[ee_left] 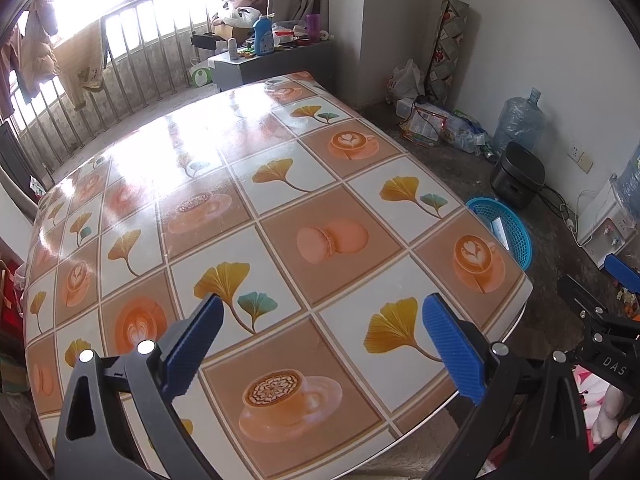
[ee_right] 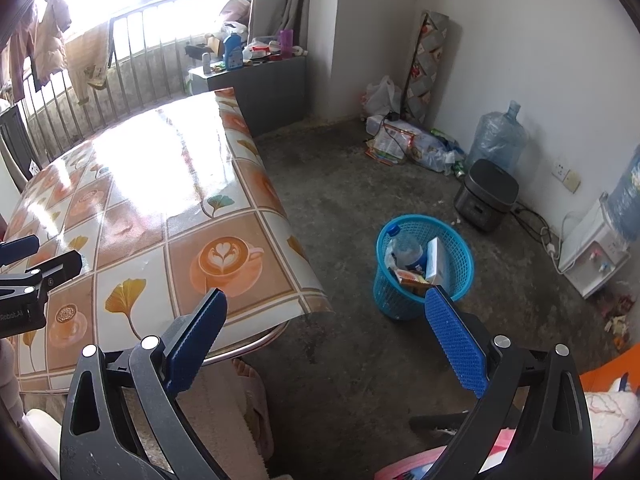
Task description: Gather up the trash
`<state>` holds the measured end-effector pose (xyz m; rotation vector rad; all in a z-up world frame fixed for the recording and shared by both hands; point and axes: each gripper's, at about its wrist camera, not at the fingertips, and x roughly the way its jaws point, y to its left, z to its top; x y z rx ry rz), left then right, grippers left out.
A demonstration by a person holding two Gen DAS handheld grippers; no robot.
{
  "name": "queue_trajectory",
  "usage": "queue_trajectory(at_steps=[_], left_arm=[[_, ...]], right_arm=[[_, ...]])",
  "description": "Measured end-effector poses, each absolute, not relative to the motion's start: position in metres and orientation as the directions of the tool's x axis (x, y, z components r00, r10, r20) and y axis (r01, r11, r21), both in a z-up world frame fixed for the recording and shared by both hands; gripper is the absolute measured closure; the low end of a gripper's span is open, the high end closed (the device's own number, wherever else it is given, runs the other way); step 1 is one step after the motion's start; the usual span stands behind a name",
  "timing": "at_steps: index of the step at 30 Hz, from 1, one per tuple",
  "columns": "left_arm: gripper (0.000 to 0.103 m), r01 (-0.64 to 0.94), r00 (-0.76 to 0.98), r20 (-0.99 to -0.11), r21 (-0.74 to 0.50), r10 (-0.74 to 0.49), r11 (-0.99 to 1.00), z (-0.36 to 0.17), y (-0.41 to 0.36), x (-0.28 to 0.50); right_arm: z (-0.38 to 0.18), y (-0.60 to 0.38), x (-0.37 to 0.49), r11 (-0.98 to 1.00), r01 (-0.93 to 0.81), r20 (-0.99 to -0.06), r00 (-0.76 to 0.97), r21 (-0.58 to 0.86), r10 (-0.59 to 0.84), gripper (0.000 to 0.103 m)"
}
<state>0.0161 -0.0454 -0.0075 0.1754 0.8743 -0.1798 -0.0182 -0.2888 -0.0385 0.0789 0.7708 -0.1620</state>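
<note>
While both grippers hung above the near end of the table (ee_left: pixel 248 184), neither one had anything in it. The left gripper (ee_left: pixel 324 344) had its blue fingers (ee_left: pixel 452 344) spread wide over the glossy tablecloth, the one with the ginkgo leaves, coffee cups and macarons printed in squares. The right gripper (ee_right: pixel 326 340) was just as wide apart, hanging off the table's right corner over the bare concrete floor (ee_right: pixel 340 208).

The trash was sitting in the blue mesh basket (ee_right: pixel 460 240) on the floor, just off the table's right edge. In it were a plastic bottle (ee_right: pixel 404 250) with a blue cap, a white carton (ee_right: pixel 436 262) standing on end, and an orange wrapper (ee_right: pixel 412 278) tucked low between them. From the left wrist view only part of the basket peeked out past the table edge.

Further back along the wall were a black rice cooker (ee_right: pixel 486 194), a big water jug (ee_right: pixel 496 140), a white dispenser (ee_right: pixel 592 256) and a pile of bags and packets (ee_right: pixel 412 142) in the corner. A grey cabinet (ee_left: pixel 272 64) loaded with bottles stood by the window railing.
</note>
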Motion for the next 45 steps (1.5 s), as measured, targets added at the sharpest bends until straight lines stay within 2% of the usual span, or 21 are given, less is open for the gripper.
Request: queue_trajectory(at_steps=[45], left_arm=[[0.005, 0.207, 0.628, -0.775, 0.079, -0.071, 0.975, -0.0071, -0.0413, 0.0173]], right_arm=[[-0.0348, -0.2858, -0.0122, 0.986, 0.165, -0.695, 0.710, 0.006, -0.115, 0.008]])
